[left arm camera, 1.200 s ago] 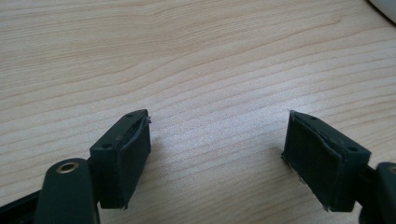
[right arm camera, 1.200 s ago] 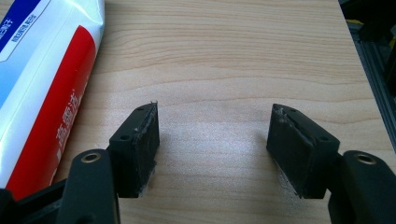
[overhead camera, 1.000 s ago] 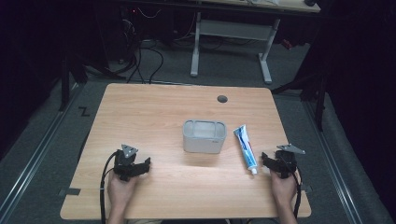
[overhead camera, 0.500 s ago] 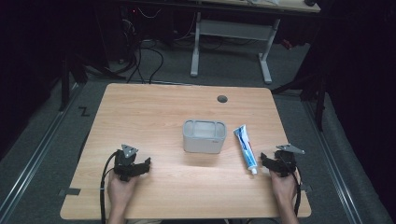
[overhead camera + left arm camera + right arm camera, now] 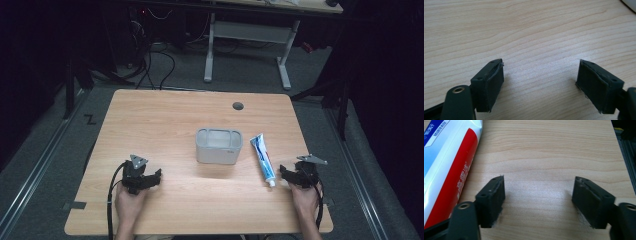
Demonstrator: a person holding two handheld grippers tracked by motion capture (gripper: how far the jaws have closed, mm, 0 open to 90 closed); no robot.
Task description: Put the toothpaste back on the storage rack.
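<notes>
Right gripper view shows my right gripper point(image 5: 539, 202) with jaws that have just been opening, now wide apart over bare table point(image 5: 554, 150), nothing between them. Just beside its left jaw lies the toothpaste tube point(image 5: 446, 167), untouched. My left gripper point(image 5: 540, 85) also stands open over bare wood. Farther ahead, between both grippers, sits the grey container point(image 5: 218, 146).

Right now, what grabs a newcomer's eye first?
The grey open-top container at the middle of the wooden table, then the toothpaste tube lying flat just right of it. Both tongs rest near the front edge, left tongs and right tongs, jaws open and empty.
</notes>
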